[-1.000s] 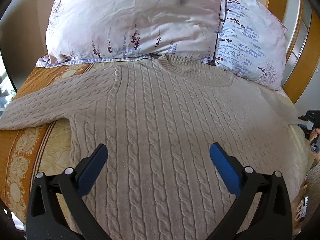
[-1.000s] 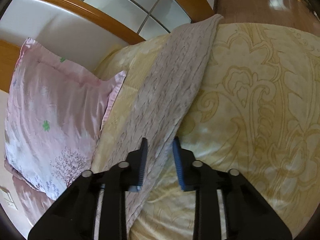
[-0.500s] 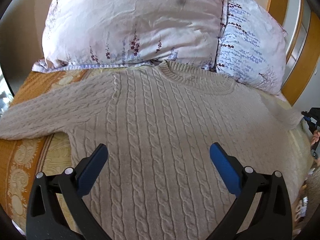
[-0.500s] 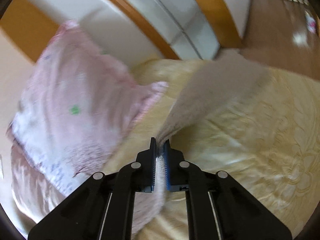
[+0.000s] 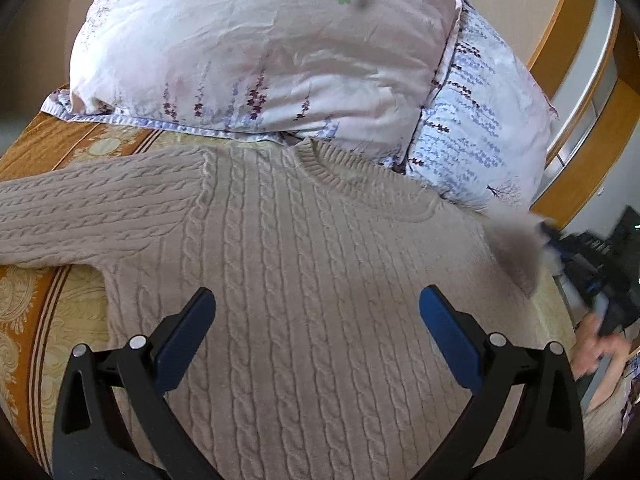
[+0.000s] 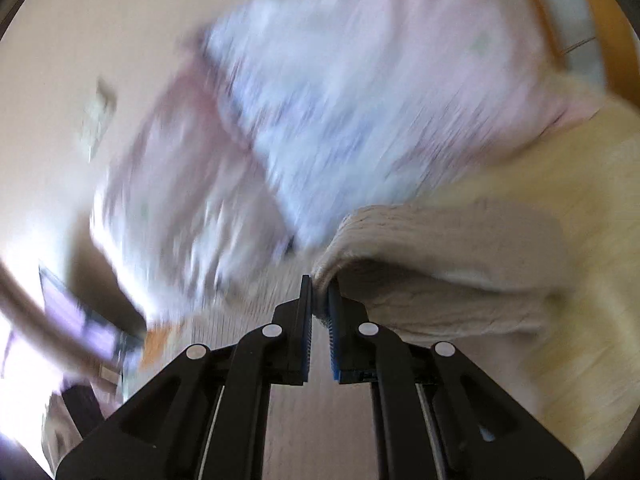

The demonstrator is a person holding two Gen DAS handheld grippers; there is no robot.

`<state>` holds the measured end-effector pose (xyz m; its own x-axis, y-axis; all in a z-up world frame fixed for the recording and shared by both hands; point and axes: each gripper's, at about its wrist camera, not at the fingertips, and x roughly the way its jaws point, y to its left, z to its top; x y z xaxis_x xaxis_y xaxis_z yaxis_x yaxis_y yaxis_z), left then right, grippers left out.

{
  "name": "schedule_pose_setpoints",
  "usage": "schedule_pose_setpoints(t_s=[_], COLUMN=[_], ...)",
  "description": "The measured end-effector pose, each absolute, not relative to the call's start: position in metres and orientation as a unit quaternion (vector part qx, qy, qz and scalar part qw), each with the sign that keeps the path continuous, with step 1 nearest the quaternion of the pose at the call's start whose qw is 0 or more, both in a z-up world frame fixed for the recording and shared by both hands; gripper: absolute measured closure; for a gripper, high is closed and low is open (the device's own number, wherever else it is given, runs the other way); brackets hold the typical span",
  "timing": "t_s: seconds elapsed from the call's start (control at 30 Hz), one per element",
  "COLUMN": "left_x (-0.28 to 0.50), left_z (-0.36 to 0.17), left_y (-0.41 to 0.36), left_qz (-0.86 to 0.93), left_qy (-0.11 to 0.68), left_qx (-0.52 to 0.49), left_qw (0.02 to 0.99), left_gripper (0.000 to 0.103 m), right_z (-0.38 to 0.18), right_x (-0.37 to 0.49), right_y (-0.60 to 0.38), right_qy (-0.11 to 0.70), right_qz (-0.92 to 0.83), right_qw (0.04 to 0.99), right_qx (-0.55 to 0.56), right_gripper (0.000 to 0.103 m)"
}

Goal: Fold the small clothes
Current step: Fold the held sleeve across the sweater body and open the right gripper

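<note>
A beige cable-knit sweater [image 5: 304, 280] lies flat on the bed, neck toward the pillows, its left sleeve [image 5: 80, 216] stretched out to the left. My left gripper [image 5: 316, 332] is open and empty, hovering over the sweater's body. My right gripper [image 6: 319, 300] is shut on the sweater's right sleeve [image 6: 440, 256] and holds it lifted off the bed. In the left wrist view the raised sleeve [image 5: 516, 248] shows blurred at the right edge, beside the right gripper [image 5: 600, 280].
Two floral pillows, one pink [image 5: 260, 48] and one blue-white [image 5: 480, 120], stand behind the sweater. The yellow and orange bedspread [image 5: 44, 312] shows at the left. A wooden headboard [image 5: 560, 28] is at the back right.
My right gripper closed on the right sleeve and lifted it, swinging fast toward the sweater's body. My left gripper moved slightly forward over the sweater, still open.
</note>
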<state>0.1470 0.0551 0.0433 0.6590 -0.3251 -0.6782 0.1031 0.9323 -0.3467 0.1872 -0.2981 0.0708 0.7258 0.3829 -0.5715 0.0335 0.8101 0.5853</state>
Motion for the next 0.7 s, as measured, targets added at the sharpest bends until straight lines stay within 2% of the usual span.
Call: schedule_pose_setpoints(t_s=[0.13,0.3,0.37,0.4,0.43,0.67,0.7], left_x=[0.151,0.158,0.163,0.165,0.166,0.169,0.169], left_z=[0.042,0.038,0.035,0.034,0.034,0.033,0.033], left_y=[0.052,0.048,0.046,0.045,0.044,0.058,0.061], left_qz=[-0.130,-0.152,-0.161,-0.165,-0.166,-0.157,-0.155], left_qy=[0.396,0.410,0.419,0.422,0.424,0.423,0.424], left_qx=[-0.147,-0.167,-0.176,-0.182,-0.185,-0.211,-0.215], left_qw=[0.897,0.884,0.876,0.873,0.871,0.867,0.866], left_gripper=[0.002,0.002,0.002,0.002,0.002,0.002,0.002], right_z=[0.027,0.010,0.012,0.013,0.014,0.019,0.021], right_x=[0.197,0.197,0.194,0.194,0.193,0.201,0.202], right_y=[-0.251,-0.251,-0.259,-0.263,-0.269,-0.315,-0.318], right_qy=[0.434,0.466,0.468,0.467,0.462,0.424,0.418], right_qz=[0.117,0.113,0.118,0.116,0.107,-0.016,-0.033], right_qw=[0.852,0.829,0.819,0.817,0.816,0.831,0.837], right_qx=[0.268,0.287,0.309,0.319,0.330,0.360,0.352], right_gripper=[0.095,0.091,0.082,0.070,0.064,0.065,0.073])
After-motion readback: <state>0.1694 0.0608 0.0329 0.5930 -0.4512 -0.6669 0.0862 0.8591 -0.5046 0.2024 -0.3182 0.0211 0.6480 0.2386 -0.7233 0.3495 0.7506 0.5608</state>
